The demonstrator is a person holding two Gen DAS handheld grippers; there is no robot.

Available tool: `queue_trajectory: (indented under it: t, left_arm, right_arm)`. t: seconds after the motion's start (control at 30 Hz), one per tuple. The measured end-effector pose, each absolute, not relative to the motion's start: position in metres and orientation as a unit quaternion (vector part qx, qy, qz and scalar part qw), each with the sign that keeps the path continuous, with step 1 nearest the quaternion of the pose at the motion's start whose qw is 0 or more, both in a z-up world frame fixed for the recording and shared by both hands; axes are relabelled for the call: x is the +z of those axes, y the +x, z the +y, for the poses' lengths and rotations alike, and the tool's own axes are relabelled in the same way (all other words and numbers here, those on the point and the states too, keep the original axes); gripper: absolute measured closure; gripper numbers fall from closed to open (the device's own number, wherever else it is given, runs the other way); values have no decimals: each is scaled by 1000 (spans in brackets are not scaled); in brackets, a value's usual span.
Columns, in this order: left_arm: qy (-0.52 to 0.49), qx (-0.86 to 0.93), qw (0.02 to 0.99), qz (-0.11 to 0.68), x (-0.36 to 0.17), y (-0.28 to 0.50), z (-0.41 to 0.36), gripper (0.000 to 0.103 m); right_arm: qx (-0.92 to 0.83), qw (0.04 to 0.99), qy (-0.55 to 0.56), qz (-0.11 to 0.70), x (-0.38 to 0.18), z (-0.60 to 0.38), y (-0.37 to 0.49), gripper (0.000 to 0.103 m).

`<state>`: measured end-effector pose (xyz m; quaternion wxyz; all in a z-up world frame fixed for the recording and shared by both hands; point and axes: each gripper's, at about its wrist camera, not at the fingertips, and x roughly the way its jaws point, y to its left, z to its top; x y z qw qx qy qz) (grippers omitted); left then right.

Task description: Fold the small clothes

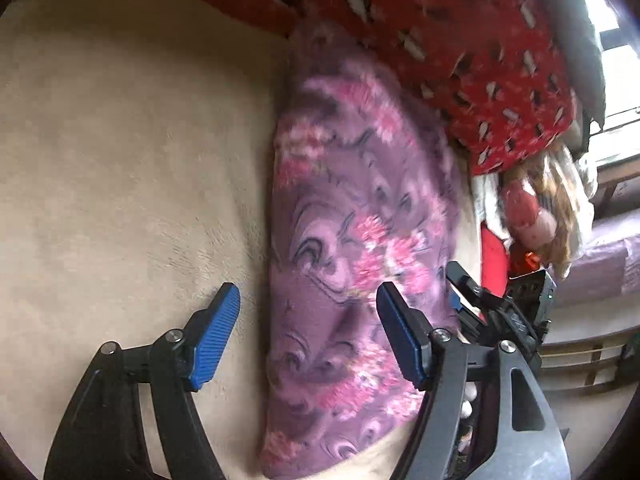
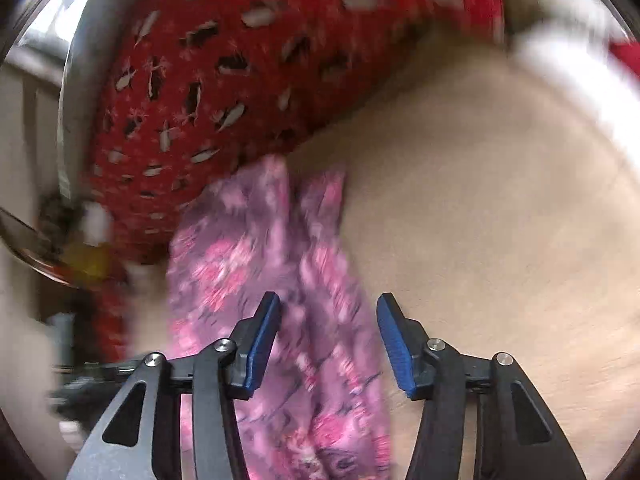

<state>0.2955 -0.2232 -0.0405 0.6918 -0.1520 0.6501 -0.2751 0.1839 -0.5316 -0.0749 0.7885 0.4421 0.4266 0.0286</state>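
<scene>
A small purple garment with pink flowers lies as a long folded strip on a beige blanket. My left gripper is open above the strip's near part, one blue pad over the blanket and one over the cloth. The right gripper's black body shows at the strip's right edge in the left wrist view. In the blurred right wrist view the garment runs under my open right gripper, with nothing held between its pads.
A red patterned blanket is bunched behind the garment's far end, also in the right wrist view. A doll in a plastic bag and a window are at the right. Something white lies at the far right.
</scene>
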Motion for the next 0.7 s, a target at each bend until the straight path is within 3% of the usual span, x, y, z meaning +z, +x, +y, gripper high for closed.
queue_trajectory:
  t: [0.1,0.27,0.33,0.37,0.4,0.47,0.7]
  left_arm:
    - [-152,-281,697,642,-43,295,-231,26]
    - [-149,-274,696,647,-42,301,-247,25]
    - [-139,-267,700,648,-37,297,-253,37]
    - [-129,-261,706,645,-35,296,-256,50]
    - [-116,-257,717,638,-30,294,-257,68]
    - [-92,-256,733,623,-19,289,-261,80]
    - [-48,-243,778,578,22,260,-249,83]
  right_arm:
    - [59,797,448,401,-77,-527,177,45]
    - [86,811,375,441,-72,-504,199,39]
    - [75,820,342,453,-68,-494,208,48]
    - [66,825,329,454,-65,-490,209,65]
    - [64,831,318,453,-61,-485,209,73]
    - [53,844,297,444,-52,-479,206,78]
    - [30,873,259,413,-13,-451,189,81]
